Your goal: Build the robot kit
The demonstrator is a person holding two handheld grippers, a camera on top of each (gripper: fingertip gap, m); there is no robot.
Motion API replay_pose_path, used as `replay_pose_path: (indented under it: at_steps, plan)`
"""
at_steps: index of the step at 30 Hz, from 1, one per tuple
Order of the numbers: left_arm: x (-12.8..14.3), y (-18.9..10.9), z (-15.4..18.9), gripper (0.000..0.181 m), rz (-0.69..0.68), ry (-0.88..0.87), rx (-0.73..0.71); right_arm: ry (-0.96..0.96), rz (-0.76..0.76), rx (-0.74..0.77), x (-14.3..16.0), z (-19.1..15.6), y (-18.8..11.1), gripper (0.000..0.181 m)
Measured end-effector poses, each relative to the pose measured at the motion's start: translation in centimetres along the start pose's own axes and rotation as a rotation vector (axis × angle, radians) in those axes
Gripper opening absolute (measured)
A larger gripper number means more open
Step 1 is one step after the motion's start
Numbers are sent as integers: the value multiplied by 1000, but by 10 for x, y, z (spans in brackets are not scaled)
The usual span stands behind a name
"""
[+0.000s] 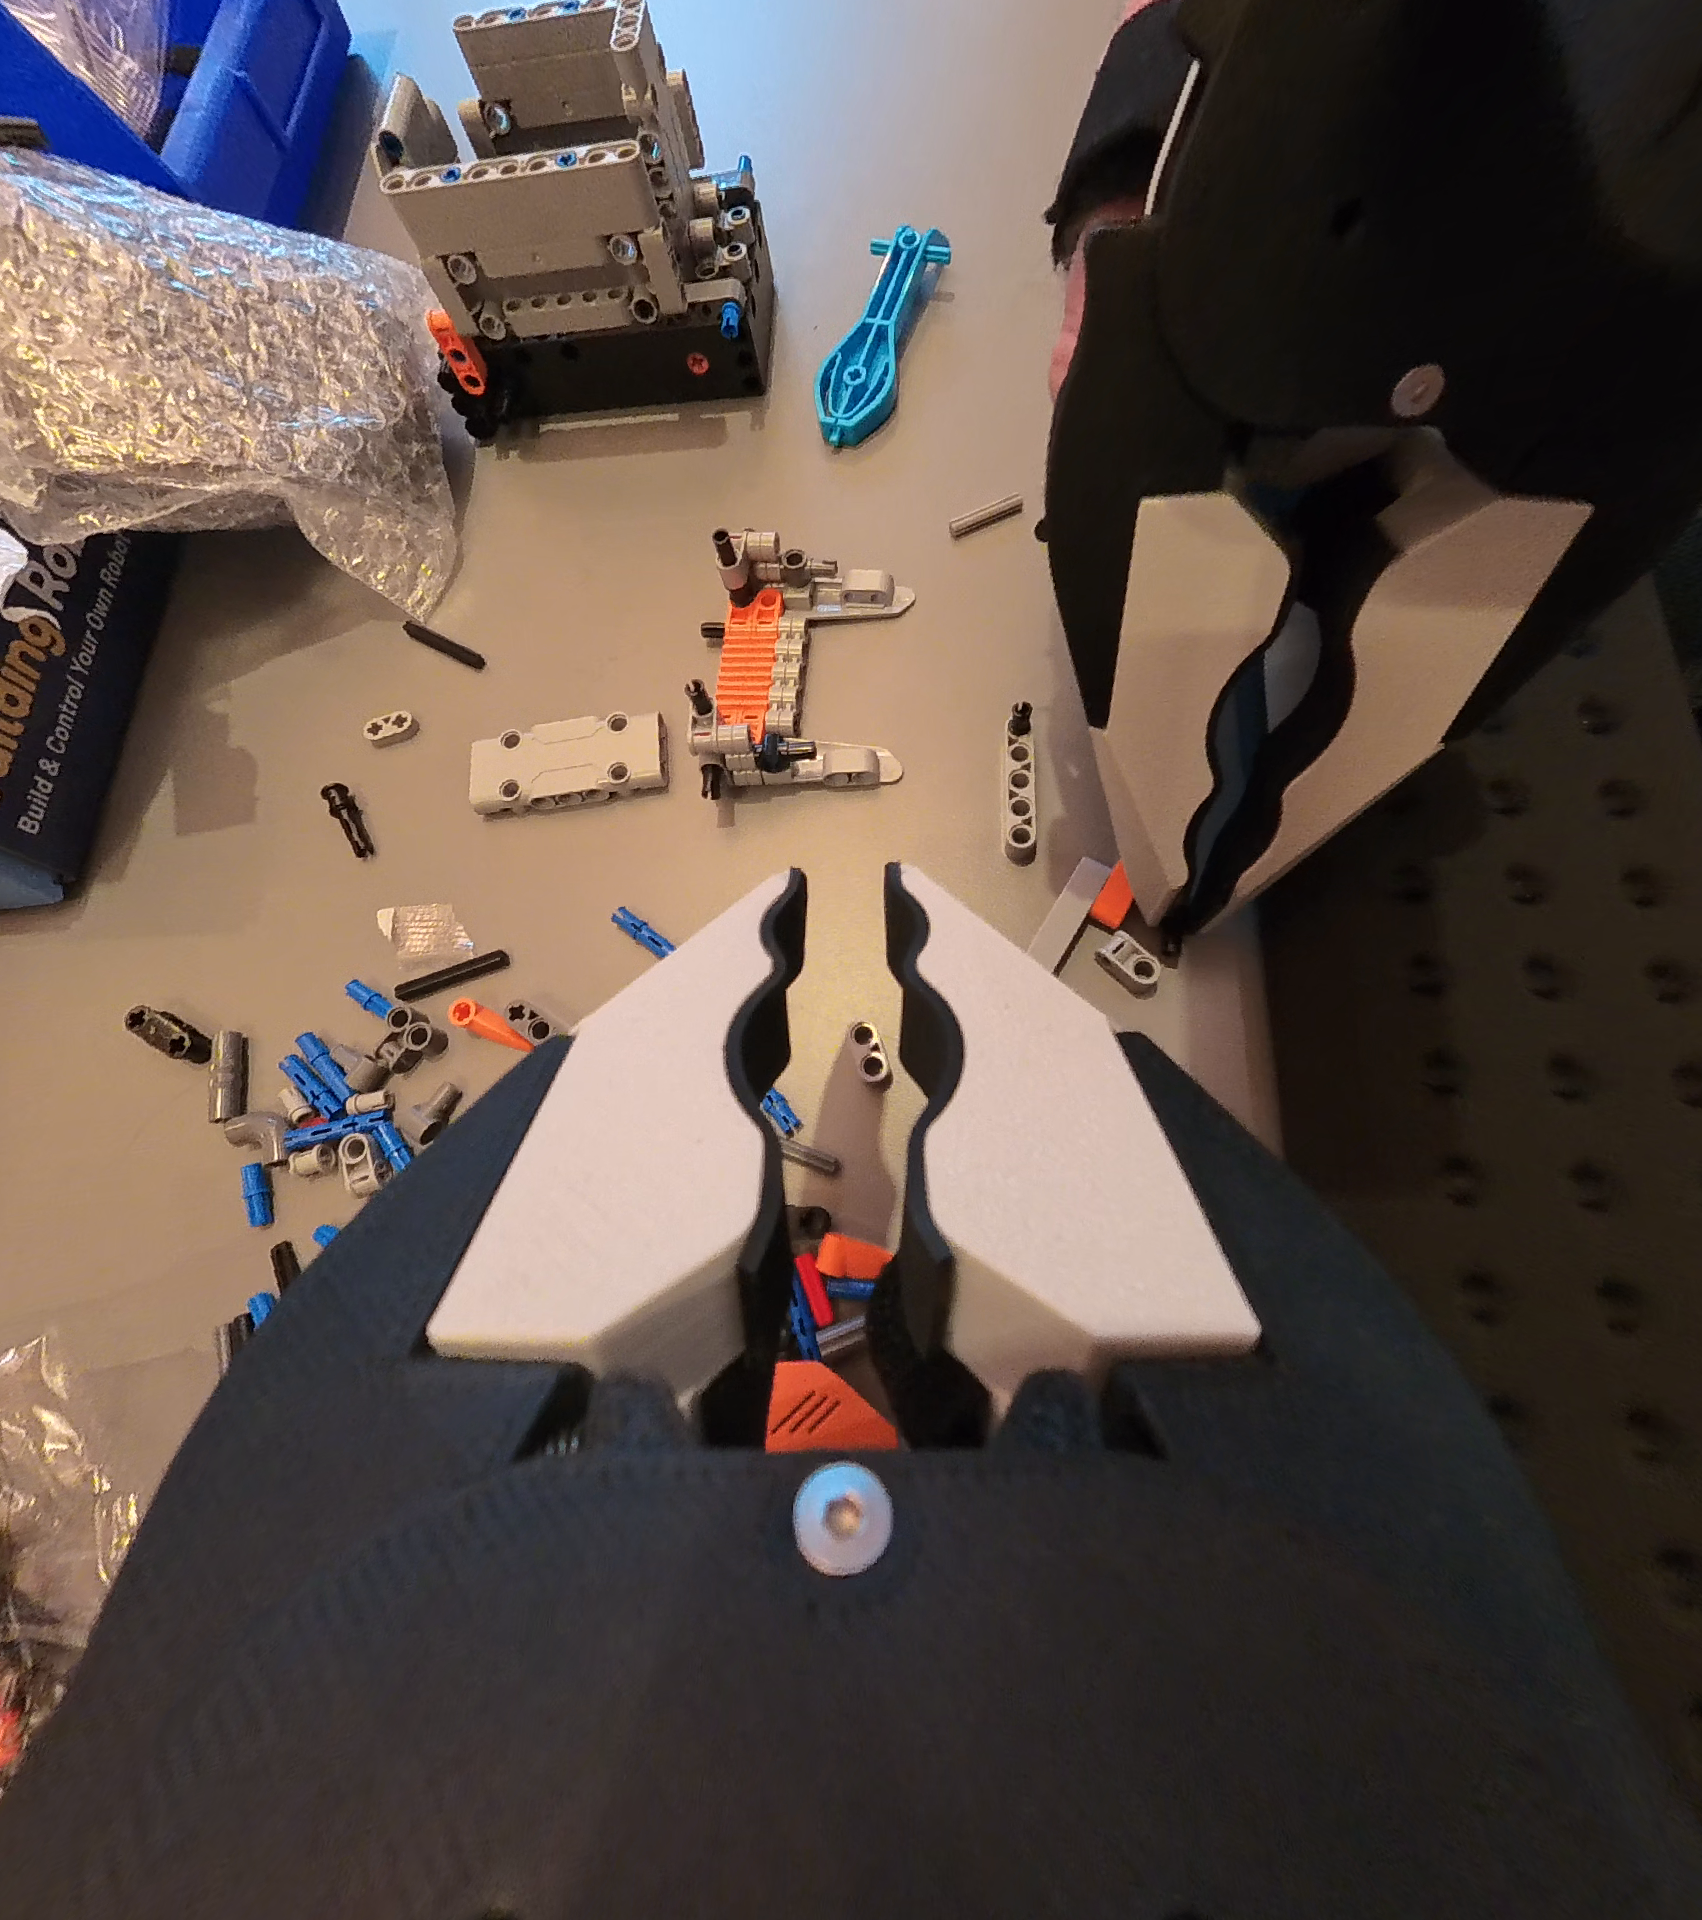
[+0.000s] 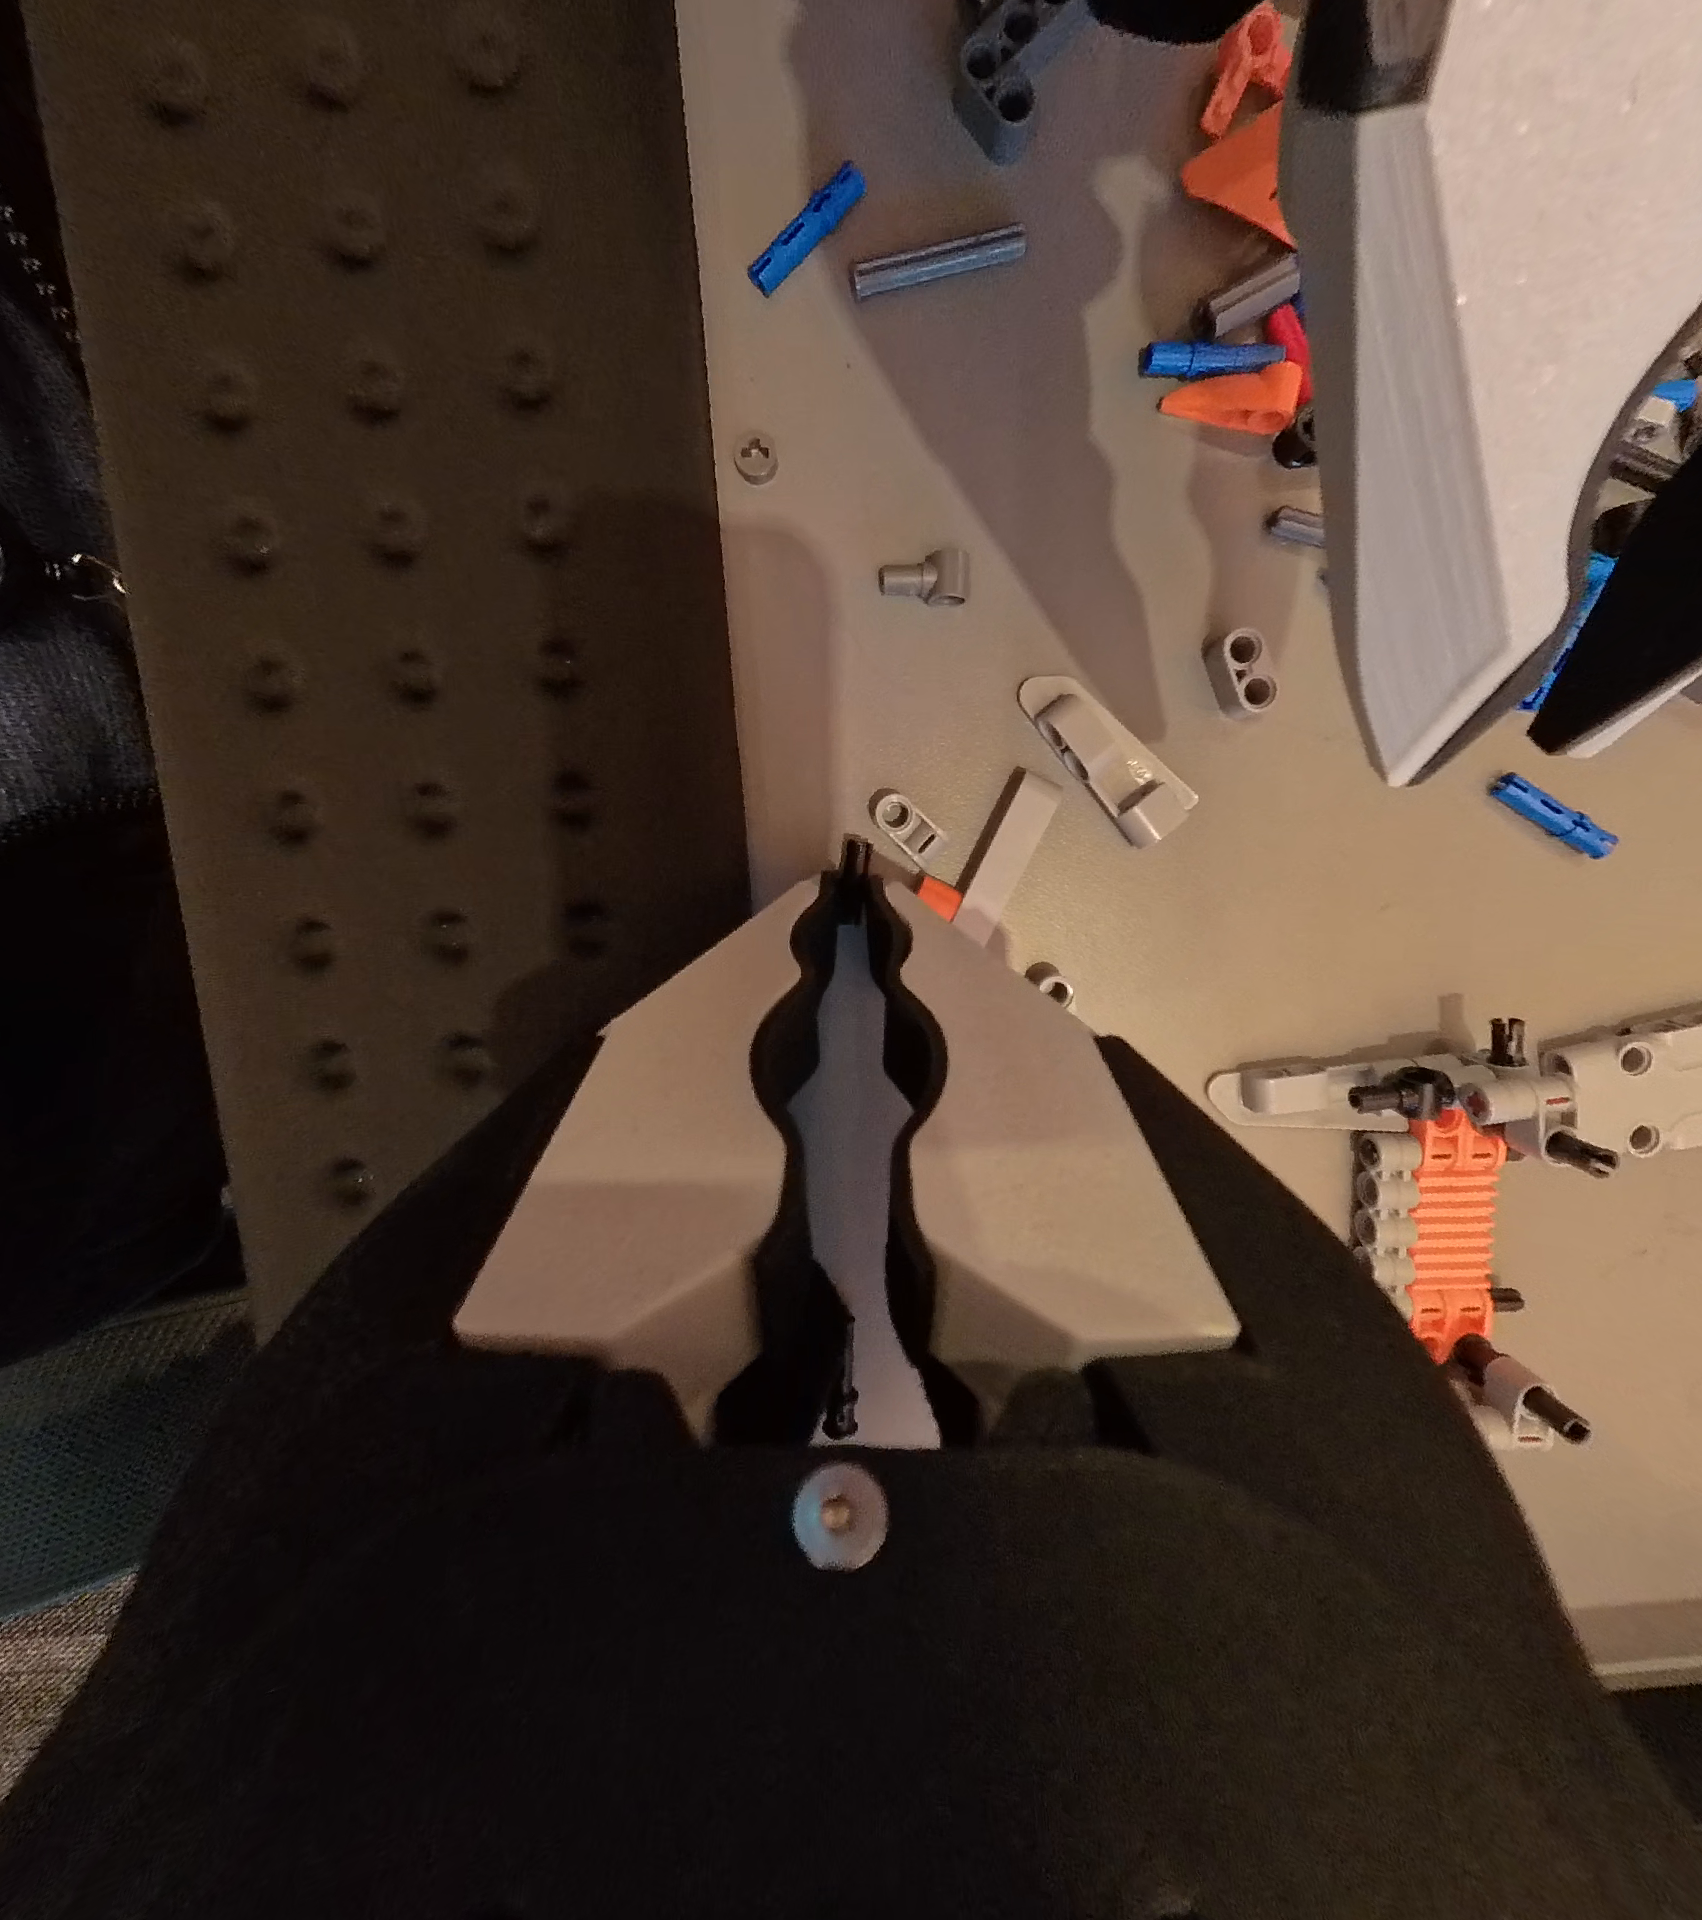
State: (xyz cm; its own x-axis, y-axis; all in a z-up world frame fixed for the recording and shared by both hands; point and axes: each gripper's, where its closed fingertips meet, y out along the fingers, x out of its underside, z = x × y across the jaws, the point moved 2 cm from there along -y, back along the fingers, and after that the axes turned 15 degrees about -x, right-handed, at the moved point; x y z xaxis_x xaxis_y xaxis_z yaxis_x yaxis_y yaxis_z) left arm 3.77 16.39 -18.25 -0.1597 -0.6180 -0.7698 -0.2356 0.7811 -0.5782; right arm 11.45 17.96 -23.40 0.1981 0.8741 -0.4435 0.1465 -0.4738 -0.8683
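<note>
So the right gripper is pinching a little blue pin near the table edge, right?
Not quite: the pin is black, not blue. The right wrist view shows the right gripper shut on it near the table edge.

Orange ribbed assembly (image 1: 759,675), teal tool (image 1: 873,343), blue pins (image 1: 338,1091).

Probably a hobby workbench: loose building-kit parts (image 1: 338,1101) (bubble wrap (image 1: 151,343), blue bin (image 1: 234,94)).
</note>
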Motion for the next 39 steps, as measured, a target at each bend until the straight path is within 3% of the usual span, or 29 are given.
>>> replay_pose_path:
  at_steps: [18, 33, 39]
  plan:
    - [4, 4, -3, 13, -29, 27, -42, -4, 59, 18, -7, 1, -11, 2]
    - [-1, 0, 2, 15, 0, 55, -38, 56, 311, 0, -21, 16, -59, 2]
    - [-23, -12, 24, 18, 112, 210, -35, 109, 484, -93, -24, 19, -82, 2]
